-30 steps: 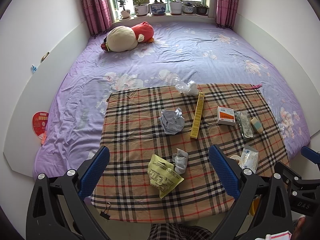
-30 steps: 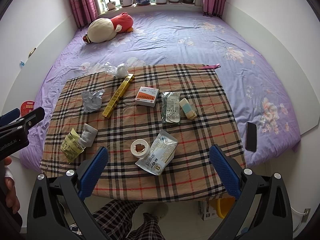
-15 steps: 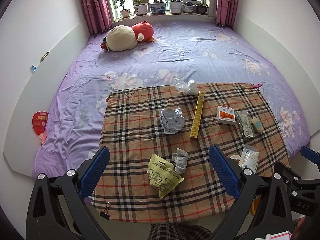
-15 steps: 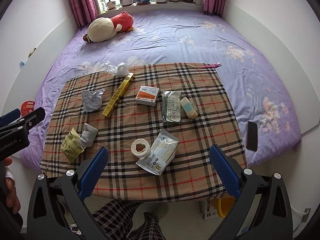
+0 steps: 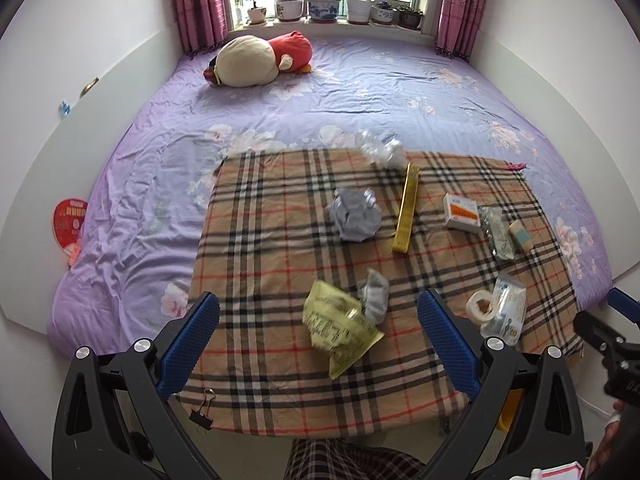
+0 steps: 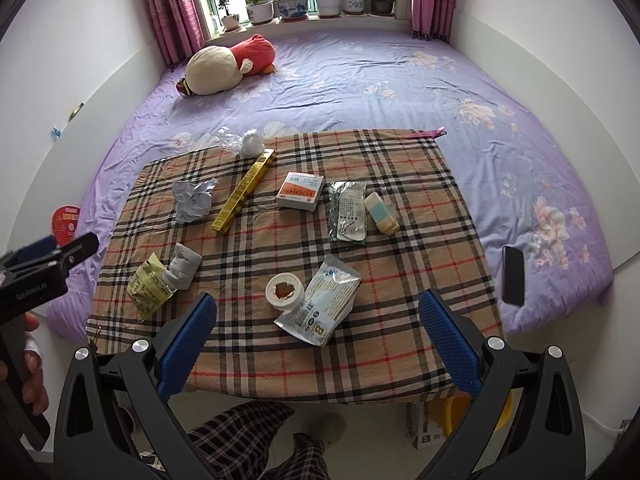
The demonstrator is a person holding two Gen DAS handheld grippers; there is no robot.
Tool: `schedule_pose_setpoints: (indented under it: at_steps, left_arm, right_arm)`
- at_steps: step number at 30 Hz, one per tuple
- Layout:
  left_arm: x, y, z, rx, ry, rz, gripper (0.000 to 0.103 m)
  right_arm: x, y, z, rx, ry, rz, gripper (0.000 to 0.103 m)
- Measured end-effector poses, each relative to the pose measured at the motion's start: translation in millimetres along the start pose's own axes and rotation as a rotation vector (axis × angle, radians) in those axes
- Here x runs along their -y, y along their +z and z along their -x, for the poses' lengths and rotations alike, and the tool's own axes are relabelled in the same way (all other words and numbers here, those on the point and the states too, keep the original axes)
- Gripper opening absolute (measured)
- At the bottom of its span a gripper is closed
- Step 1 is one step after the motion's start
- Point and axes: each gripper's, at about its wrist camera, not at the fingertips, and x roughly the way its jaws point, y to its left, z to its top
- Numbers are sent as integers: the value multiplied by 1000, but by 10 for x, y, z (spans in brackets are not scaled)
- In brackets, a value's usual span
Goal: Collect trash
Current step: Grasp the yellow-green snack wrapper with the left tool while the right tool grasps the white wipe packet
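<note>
A: Trash lies scattered across the plaid-covered table (image 6: pixel 400 340) in front of you; where do your grippers stand?

B: Your left gripper (image 5: pixel 318 340) hangs released above the near edge, its blue-padded fingers (image 5: pixel 188 344) spread wide with nothing between them; your right gripper (image 6: pixel 318 340) is likewise released, its fingers (image 6: pixel 450 344) well apart over the near edge.

A: What sits closest to your left one?

B: The crumpled yellow printed wrapper (image 5: pixel 340 330) lies between its fingers as seen from the wrist, touching a small grey wadded packet (image 5: pixel 374 294); further back you have a crumpled grey paper ball (image 5: pixel 354 216) and, just beside it, a long yellow box (image 5: pixel 408 208).

A: And near your right?

B: A white tape roll (image 6: pixel 284 291) touches a silver-blue foil pouch (image 6: pixel 324 302); behind them you see a white-and-orange carton (image 6: pixel 300 191), a clear flat packet (image 6: pixel 348 212) and a pale eraser-like block (image 6: pixel 382 213); a crumpled clear plastic bag (image 6: pixel 242 142) rests at the far edge, partly on the purple floral bedsheet (image 6: pixel 360 80).

A: Anything else?

B: A black phone (image 6: pixel 513 274) lies on the sheet to your right, well apart from the table.
</note>
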Motion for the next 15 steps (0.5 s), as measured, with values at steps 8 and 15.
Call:
schedule_pose_setpoints:
  at_steps: [8, 15]
  left_arm:
    - [-143, -358, -246, -59, -18, 3, 98]
    - [-86, -526, -568, -98, -42, -70, 98]
  right_arm:
    - [84, -235, -192, -7, 32, -48, 100]
    - [174, -361, -496, -50, 51, -128, 100]
